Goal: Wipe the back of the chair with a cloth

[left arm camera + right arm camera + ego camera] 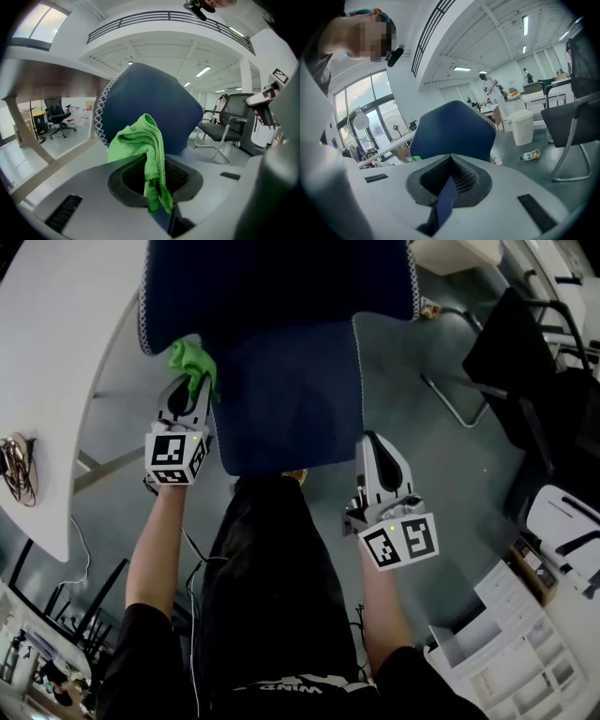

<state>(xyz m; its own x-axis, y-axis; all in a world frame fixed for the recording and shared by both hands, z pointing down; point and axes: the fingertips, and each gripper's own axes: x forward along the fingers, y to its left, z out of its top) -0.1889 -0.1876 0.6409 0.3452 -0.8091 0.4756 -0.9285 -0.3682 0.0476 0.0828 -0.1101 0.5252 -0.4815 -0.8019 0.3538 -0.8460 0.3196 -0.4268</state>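
Left of centre, the left gripper (194,385) is clamped on the green cloth (194,360), which is bunched past its tips against the left edge of the blue chair back (291,399). The right gripper (371,442), jaws together, sits just beside the back's right edge. At far right stands a white bin (521,126); its contents are not visible.

An open-plan office: swivel chairs (56,115), a long white desk (56,362), strip lights (525,24) overhead and a waste bin (521,126).

Black short-sleeved top (272,615), grey left tool (194,388) and right tool (371,448), black-and-white marker cubes (176,457).
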